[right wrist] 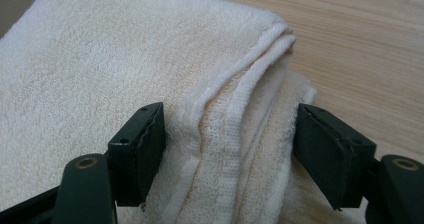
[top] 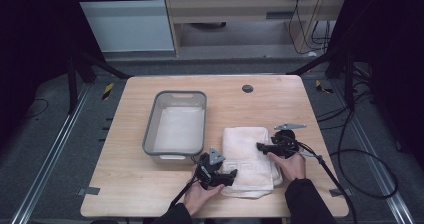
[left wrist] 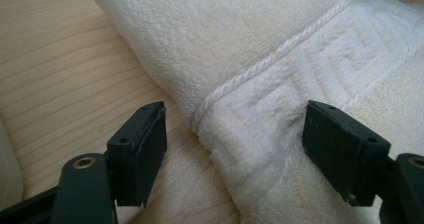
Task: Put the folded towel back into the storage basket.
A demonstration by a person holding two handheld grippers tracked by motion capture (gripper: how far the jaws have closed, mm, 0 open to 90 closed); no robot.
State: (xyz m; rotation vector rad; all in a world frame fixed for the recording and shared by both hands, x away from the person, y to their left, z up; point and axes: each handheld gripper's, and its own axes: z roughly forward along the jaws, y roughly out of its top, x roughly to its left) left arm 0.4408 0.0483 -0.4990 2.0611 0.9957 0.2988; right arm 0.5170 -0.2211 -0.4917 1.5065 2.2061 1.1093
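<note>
Lying folded on the pale wood-grain worktop [top: 150, 184], near the front edge and just right of the grey bin [top: 151, 129]: a thick white terry towel [top: 247, 156], soft and nubbly, roughly rectangular, in several layers. Seen close in the left gripper view: a woven Greek-key border in raised relief and a twisted cord line across the towel [left wrist: 280, 49], with the corner of the fold between spread jaws, neither pad pressing the cloth. Seen close in the right gripper view: stacked hems and a ribbed, flatter-woven band along the towel's edge [right wrist: 235, 134], bracketed by jaws standing apart, no pinch on the cloth visible. Neither of those fine textures readable from the high view, which instead gives the layout: left gripper [top: 225, 176] at the towel's near left corner, right gripper [top: 260, 146] at its right edge, each in a hand with a dark sleeve, cables trailing off toward the front. Bin rectangular with rounded corners, grey rim, translucent walls; inside, flat on the bottom, something pale and white, too indistinct to name. Small dark round disc [top: 247, 88] set in the worktop at the far edge.
</note>
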